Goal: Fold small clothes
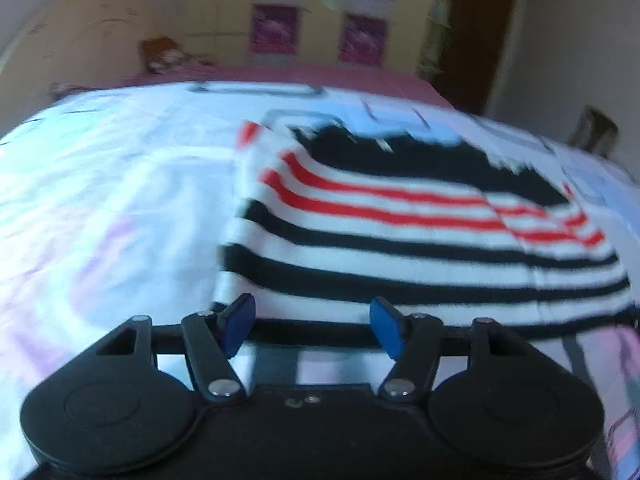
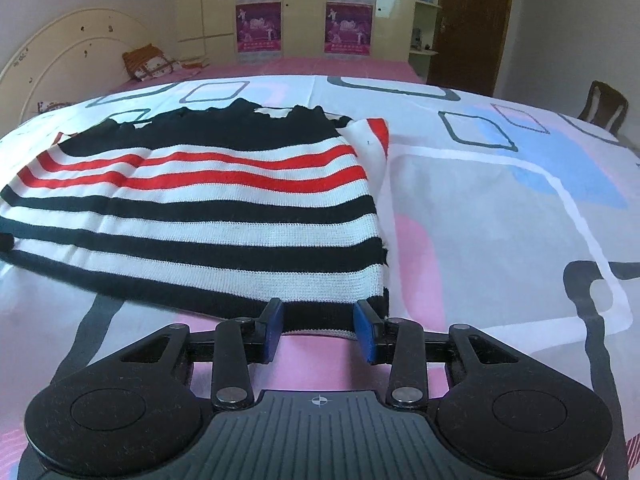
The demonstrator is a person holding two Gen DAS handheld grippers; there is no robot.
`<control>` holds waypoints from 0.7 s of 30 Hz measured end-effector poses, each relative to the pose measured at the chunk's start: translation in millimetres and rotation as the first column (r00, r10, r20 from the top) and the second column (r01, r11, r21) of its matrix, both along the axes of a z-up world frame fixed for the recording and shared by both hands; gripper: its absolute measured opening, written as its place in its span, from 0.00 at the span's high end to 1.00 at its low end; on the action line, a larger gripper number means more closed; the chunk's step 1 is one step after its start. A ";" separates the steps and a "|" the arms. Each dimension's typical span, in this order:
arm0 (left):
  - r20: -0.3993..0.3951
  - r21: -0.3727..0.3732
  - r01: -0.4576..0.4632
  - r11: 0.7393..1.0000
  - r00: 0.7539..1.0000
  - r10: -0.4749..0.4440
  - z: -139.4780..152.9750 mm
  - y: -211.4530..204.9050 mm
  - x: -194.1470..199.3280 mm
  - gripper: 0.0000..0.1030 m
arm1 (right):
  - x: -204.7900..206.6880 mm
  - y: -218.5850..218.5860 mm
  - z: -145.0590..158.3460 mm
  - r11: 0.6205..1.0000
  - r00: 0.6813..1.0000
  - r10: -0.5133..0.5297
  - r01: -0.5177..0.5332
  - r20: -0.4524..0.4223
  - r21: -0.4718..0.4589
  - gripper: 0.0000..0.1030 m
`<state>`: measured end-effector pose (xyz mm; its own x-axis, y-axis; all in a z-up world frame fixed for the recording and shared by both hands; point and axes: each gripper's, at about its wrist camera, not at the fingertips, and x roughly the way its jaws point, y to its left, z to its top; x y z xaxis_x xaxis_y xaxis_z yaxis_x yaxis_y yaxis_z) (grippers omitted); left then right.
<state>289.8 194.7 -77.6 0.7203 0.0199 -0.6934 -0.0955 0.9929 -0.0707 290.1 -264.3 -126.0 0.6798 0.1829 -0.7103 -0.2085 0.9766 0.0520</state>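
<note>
A small knit garment [image 2: 200, 208] with black, white and red stripes lies flat on the bed sheet; it also shows in the left wrist view [image 1: 400, 240], blurred. My left gripper [image 1: 312, 324] is open, its blue pads at the garment's near left hem, holding nothing. My right gripper [image 2: 320, 330] is open, its blue pads on either side of the garment's near right corner hem, not closed on it.
The bed sheet [image 2: 500, 208] is white with pink, blue and grey shapes. A headboard [image 2: 72, 52] and a pillow [image 2: 148, 64] are at the far left. Wardrobes [image 2: 304, 8], a brown door [image 2: 472, 20] and a chair [image 2: 604, 108] stand behind.
</note>
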 end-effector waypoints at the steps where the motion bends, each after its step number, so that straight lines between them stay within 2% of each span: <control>1: 0.015 -0.004 -0.042 0.999 0.999 0.042 5.3 3.0 -9.4 0.23 | 0.4 -0.5 1.3 1.000 1.000 0.007 -0.007 -0.001 0.001 0.62; 3: 0.035 -0.052 -0.090 0.995 0.995 0.092 9.3 9.5 -26.8 0.25 | -0.8 -0.8 7.9 1.000 1.000 0.014 -0.014 0.005 0.004 0.62; 5: 0.018 -0.133 -0.109 0.985 0.993 0.113 4.5 16.3 -30.8 0.30 | -3.7 -2.7 16.2 0.999 1.000 -0.003 0.001 0.025 0.054 0.44; 7: -0.015 -0.253 -0.159 0.954 0.987 0.161 -7.4 25.4 -28.5 0.46 | -5.0 -0.6 24.6 0.992 0.999 0.008 -0.014 0.047 0.128 0.45; 8: -0.029 -0.324 -0.189 0.927 0.981 0.191 -14.0 31.0 -26.7 0.46 | -3.8 3.4 28.3 0.988 0.998 0.019 -0.027 0.054 0.155 0.63; 9: -0.026 -0.387 -0.219 0.896 0.974 0.227 -18.9 36.6 -25.3 0.46 | 0.1 9.6 31.5 0.985 0.998 0.036 -0.043 0.048 0.170 0.90; 10: -0.014 -0.444 -0.240 0.863 0.965 0.261 -23.1 40.4 -23.2 0.47 | 5.1 16.2 33.9 0.981 0.998 0.045 -0.051 0.038 0.185 0.98; 14: -0.002 -0.601 -0.288 0.745 0.933 0.359 -38.3 52.8 -9.3 0.47 | 28.9 43.0 43.1 0.954 0.998 0.054 -0.054 0.009 0.296 1.00; 15: 0.003 -0.623 -0.298 0.723 0.924 0.383 -41.3 54.7 -6.9 0.51 | 35.6 50.2 44.4 0.947 0.998 0.058 -0.052 -0.007 0.318 1.00; 17: 0.015 -0.652 -0.310 0.692 0.907 0.421 -46.9 58.4 -3.0 0.57 | 47.6 66.9 47.8 0.942 0.998 0.066 -0.057 -0.016 0.331 1.00; 19: 0.019 -0.665 -0.318 0.676 0.897 0.441 -51.8 61.9 4.0 0.71 | 60.2 81.8 50.1 0.933 0.996 0.085 -0.072 -0.022 0.352 1.00; 21: 0.004 -0.687 -0.324 0.651 0.893 0.450 -55.8 66.6 11.6 0.78 | 72.6 93.5 48.1 0.932 0.995 0.094 -0.074 -0.038 0.355 1.00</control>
<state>301.5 261.3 -133.4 0.8530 -0.0876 -0.5145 -0.3851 0.5598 -0.7337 362.7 -170.9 -77.9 0.6138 0.4830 -0.6245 -0.2763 0.8724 0.4032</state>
